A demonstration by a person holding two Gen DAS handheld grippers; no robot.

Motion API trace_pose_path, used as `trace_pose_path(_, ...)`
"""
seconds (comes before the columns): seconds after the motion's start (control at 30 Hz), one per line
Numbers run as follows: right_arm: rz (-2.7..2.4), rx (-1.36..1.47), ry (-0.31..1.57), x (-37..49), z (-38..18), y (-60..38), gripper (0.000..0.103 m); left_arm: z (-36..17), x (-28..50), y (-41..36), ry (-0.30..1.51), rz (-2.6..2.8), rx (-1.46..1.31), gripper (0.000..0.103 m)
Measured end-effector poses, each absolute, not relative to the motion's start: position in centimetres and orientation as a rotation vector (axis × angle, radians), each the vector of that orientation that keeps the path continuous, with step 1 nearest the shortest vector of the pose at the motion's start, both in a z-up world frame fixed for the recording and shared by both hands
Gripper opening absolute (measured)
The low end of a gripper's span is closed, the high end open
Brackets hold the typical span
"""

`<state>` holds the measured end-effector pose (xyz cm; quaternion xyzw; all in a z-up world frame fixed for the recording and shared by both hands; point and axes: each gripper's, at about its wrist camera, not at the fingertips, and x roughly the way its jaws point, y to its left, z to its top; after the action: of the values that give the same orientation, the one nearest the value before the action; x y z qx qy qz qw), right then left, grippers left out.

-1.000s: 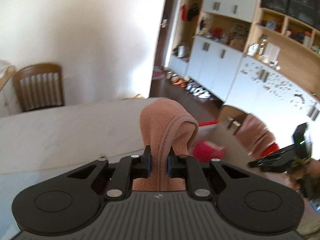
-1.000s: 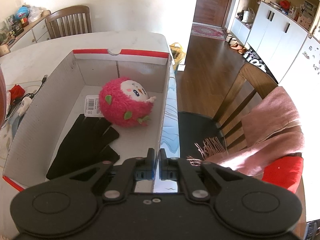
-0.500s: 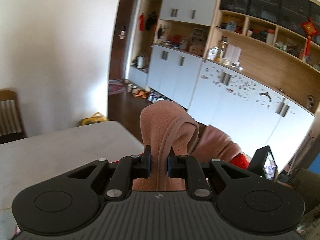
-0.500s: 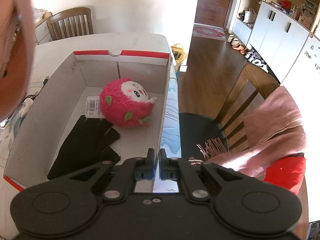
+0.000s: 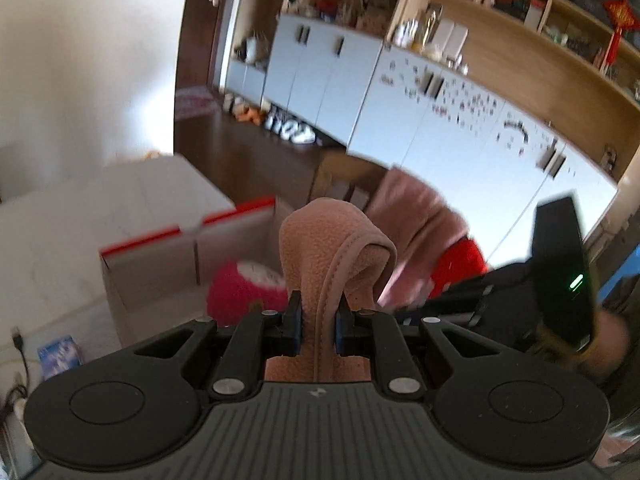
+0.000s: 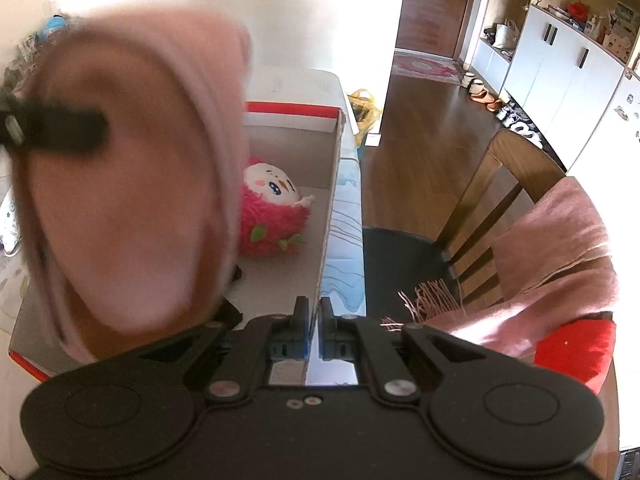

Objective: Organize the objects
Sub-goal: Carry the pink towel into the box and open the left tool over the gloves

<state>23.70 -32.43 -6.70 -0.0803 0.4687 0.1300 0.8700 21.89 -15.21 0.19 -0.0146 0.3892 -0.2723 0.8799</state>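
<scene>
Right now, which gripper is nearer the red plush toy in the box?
Hard to call; probably left. The left gripper, shut on the pink hat, hangs above the box near the red plush toy. The right gripper, shut and empty, sits at the box's near wall.

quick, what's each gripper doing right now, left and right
Left gripper: closed on the pink fleece hat.
Right gripper: closed on the cardboard box wall.

right gripper (image 6: pixel 314 312): jaws closed, empty | pink fleece hat (image 6: pixel 132 184) (blurred) hung over cardboard box (image 6: pixel 334 184) | pink plush toy (image 6: pixel 272 216) lay inside | scarf (image 6: pixel 560 248) draped on chair (image 6: pixel 516 168)
</scene>
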Motion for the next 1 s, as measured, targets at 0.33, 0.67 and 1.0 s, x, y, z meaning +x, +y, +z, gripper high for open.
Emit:
trace_pose_path(0.33, 0.282, -0.163, 0.98, 23.7, -6.8, -32.7, 0.004, -6.3, 22.1, -17.0, 1.014, -0.619, 0.096, 0.014)
trace_pose_path(0.67, 0.282, -0.163, 0.979, 23.7, -6.8, -32.7, 0.004, -10.1, 23.0, -19.0, 1.16, -0.658, 0.163, 0.014)
trace_pose_path(1.0, 0.281, -0.159, 0.981, 23.7, -6.8, -32.7, 0.004, -11.7, 23.3, -19.3, 1.226, -0.655, 0.169, 0.026)
